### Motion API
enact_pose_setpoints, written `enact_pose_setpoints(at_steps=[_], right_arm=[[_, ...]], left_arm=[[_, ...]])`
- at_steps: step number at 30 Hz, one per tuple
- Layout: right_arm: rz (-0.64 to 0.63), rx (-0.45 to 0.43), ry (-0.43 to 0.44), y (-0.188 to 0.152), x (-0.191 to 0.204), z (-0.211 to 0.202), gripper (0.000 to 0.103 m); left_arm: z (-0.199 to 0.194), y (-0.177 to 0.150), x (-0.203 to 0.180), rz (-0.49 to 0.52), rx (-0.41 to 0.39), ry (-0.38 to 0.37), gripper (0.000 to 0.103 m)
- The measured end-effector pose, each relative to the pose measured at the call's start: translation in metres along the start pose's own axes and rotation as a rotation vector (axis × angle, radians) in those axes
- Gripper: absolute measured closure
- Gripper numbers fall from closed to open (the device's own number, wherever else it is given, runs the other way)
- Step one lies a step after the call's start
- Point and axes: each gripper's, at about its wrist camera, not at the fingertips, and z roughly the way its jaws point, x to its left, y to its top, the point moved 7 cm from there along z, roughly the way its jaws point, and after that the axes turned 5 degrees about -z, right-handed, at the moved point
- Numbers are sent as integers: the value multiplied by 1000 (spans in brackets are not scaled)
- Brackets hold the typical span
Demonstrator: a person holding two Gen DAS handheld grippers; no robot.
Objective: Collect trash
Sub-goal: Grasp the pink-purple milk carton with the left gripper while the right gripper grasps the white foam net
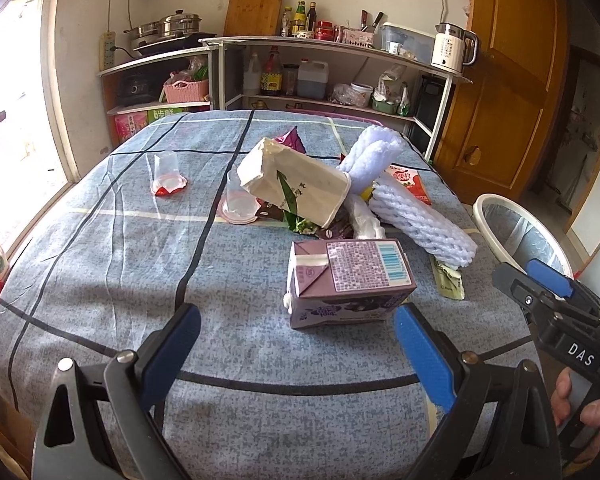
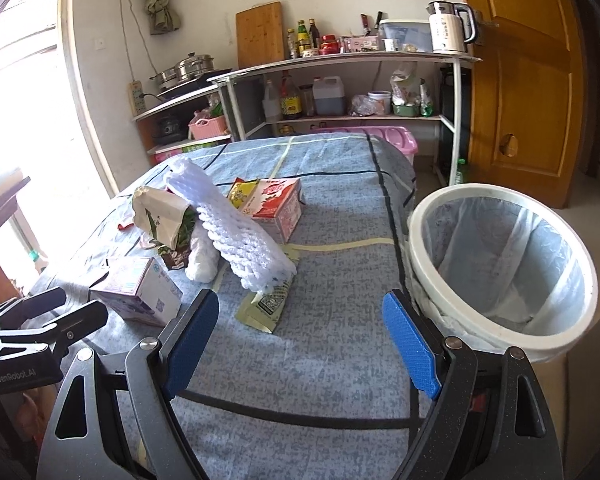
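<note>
A pile of trash lies on the blue checked tablecloth (image 1: 100, 280). A purple milk carton (image 1: 348, 280) lies just ahead of my open, empty left gripper (image 1: 296, 344); it also shows in the right wrist view (image 2: 140, 288). Behind it are a cream paper bag (image 1: 296, 180), white foam netting (image 1: 416, 216), two clear plastic cups (image 1: 166, 174) and wrappers. The right wrist view shows the foam netting (image 2: 244, 236), a red carton (image 2: 278, 204) and a yellow-green wrapper (image 2: 268, 304). My right gripper (image 2: 300, 336) is open and empty above the cloth, left of the white lined bin (image 2: 500, 264).
The bin stands off the table's right edge (image 1: 516, 228). Kitchen shelves (image 1: 332, 76) with bottles, pots and a kettle stand behind the table. A wooden door (image 1: 512, 80) is at the right. A pink tub (image 2: 392, 140) sits behind the table.
</note>
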Motion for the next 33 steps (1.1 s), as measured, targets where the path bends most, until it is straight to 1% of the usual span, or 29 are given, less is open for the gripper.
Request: enact_pose_setpoints(at_steps=[4, 5, 6, 7, 9, 11, 13, 15, 16, 18, 19, 21, 23, 24, 26, 27, 29, 33], right_arm=[[4, 32, 40, 6, -1, 19, 19], [-1, 39, 47, 7, 0, 22, 19], [-19, 44, 63, 9, 2, 26, 19], [-42, 51, 78, 11, 6, 29, 19], [-74, 67, 89, 14, 13, 37, 19], [-115, 68, 103, 17, 20, 43, 19], [-143, 71, 117, 20, 25, 47, 19], [-151, 91, 136, 22, 28, 55, 21], [-149, 106, 138, 22, 27, 58, 23], [-155, 124, 140, 21, 27, 64, 39], [-152, 130, 137, 20, 27, 65, 44], [-132, 142, 145, 17, 23, 68, 58], [-107, 143, 162, 15, 19, 66, 65], [-101, 138, 165, 15, 18, 64, 71], [-84, 131, 177, 14, 15, 60, 79], [-70, 129, 183, 14, 14, 59, 81], [-45, 121, 186, 13, 10, 55, 83], [-20, 113, 191, 10, 7, 48, 83]], left_arm=[[6, 7, 6, 24, 7, -22, 4], [7, 10, 5, 34, 4, -48, 4], [8, 12, 5, 48, 2, -72, 4], [11, 13, 4, 63, 9, -80, 4], [15, 14, 2, 114, 12, -88, 4], [19, 14, 0, 141, 23, -91, 4], [21, 14, -4, 166, 31, -136, 4], [24, 13, -7, 183, 49, -156, 4], [24, 13, -8, 193, 44, -164, 4], [26, 14, -12, 201, 52, -189, 4], [28, 14, -12, 198, 59, -205, 4], [30, 15, -15, 195, 71, -225, 4], [30, 15, -20, 214, 69, -244, 4], [30, 14, -22, 220, 78, -257, 4], [30, 11, -27, 225, 95, -283, 5], [30, 9, -29, 230, 106, -303, 7], [28, 5, -33, 240, 121, -347, 9], [22, 1, -40, 282, 132, -416, 11]])
